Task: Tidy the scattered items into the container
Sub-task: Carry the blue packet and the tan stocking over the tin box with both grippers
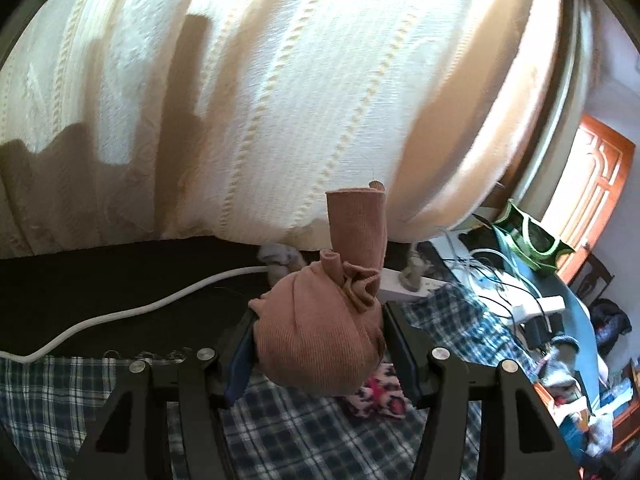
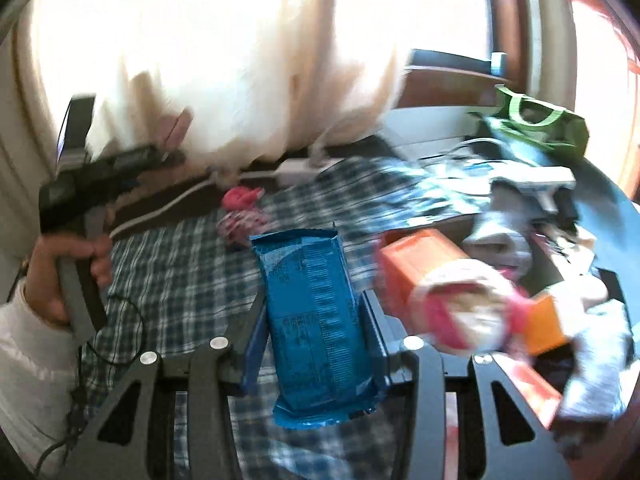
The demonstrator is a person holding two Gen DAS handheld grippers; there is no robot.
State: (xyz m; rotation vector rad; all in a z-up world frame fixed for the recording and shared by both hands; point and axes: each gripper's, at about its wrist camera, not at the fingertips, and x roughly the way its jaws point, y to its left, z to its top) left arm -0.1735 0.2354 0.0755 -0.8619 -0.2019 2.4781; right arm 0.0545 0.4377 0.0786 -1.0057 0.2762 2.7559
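Between the fingers of the left gripper, low in the centre of the left wrist view: a rolled tan sock bundle, pinched at its widest part, cuff standing up toward the lace curtain. In the right wrist view, lower centre: a blue snack packet, clamped upright by the right gripper around its middle. At the right edge of that blurred view: the container, apparently a dark-walled box, already crowded with an orange carton and other packets.

Best to carry the packet rightward over the box wall first, lowering before letting go, so as not to knock the carton out. Same route for the sock; soft, so no harm in a short drop. Left on the plaid cloth, upper centre: a pink patterned sock. Worth steering clear of the white cable at left.
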